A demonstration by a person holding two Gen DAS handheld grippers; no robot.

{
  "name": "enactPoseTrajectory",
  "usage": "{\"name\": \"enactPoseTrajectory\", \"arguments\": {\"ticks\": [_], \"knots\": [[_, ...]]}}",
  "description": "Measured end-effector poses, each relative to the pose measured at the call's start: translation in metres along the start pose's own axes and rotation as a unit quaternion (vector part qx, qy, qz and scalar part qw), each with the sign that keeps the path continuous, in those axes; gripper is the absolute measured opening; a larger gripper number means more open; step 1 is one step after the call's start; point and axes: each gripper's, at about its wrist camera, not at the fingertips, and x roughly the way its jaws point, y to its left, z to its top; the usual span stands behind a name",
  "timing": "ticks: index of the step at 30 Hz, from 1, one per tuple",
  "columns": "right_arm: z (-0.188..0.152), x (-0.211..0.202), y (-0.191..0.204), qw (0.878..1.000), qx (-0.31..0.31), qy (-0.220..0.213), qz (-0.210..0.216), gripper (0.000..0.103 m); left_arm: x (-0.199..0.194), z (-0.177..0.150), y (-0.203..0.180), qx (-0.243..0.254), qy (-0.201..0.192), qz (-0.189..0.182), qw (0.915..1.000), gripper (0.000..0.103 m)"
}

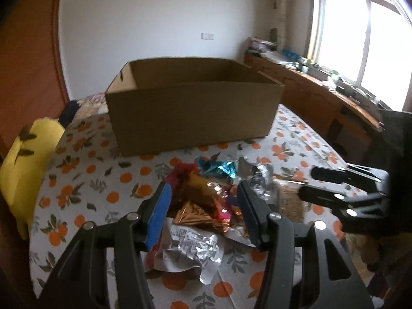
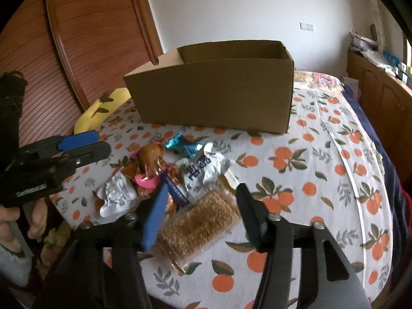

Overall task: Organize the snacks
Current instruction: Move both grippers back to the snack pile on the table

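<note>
A heap of snack packets lies on the orange-print tablecloth (image 1: 77,170) in front of an open, empty-looking cardboard box (image 1: 193,113) (image 2: 213,97). My left gripper (image 1: 204,185) (image 2: 103,143) is open, its jaws straddling a copper-gold foil packet (image 1: 200,200) (image 2: 150,154) without pressing on it. My right gripper (image 2: 201,188) (image 1: 306,183) is open over a clear packet of brown crispy snack (image 2: 200,221) (image 1: 291,203). A teal wrapper (image 1: 219,167) (image 2: 184,144), a crumpled silver wrapper (image 1: 190,247) (image 2: 116,193) and a white printed packet (image 2: 203,170) lie in the same heap.
A yellow cushion (image 1: 28,154) (image 2: 103,105) sits off the table's left edge. A wooden panel (image 2: 90,25) stands behind on the left, and a low wooden cabinet (image 1: 322,97) runs under the window on the right. A person's hand (image 2: 36,216) holds the left gripper.
</note>
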Motion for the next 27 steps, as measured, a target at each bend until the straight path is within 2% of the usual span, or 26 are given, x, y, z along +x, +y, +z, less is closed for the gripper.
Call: {"name": "enactPoseTrajectory", "arguments": {"ticks": [4, 8, 14, 22, 27], "knots": [[-0.01, 0.003, -0.002, 1.0, 0.008, 0.003, -0.001, 0.07, 0.014, -0.009, 0.002, -0.012, 0.006, 0.003, 0.9999, 0.061], [-0.018, 0.009, -0.003, 1.0, 0.017, 0.011, -0.001, 0.071, 0.02, -0.013, 0.001, -0.018, 0.003, -0.001, 0.9998, 0.066], [-0.026, 0.017, -0.005, 0.999, 0.031, 0.016, -0.002, 0.073, 0.036, -0.01, 0.005, -0.03, 0.017, 0.006, 0.9994, 0.066], [-0.031, 0.025, -0.008, 0.998, 0.063, 0.024, 0.014, 0.074, 0.071, -0.007, 0.023, -0.096, 0.075, -0.004, 0.9926, 0.066], [-0.035, 0.028, -0.012, 0.997, 0.075, 0.019, 0.02, 0.074, 0.076, 0.002, 0.021, -0.11, 0.071, -0.014, 0.9913, 0.066]]}}
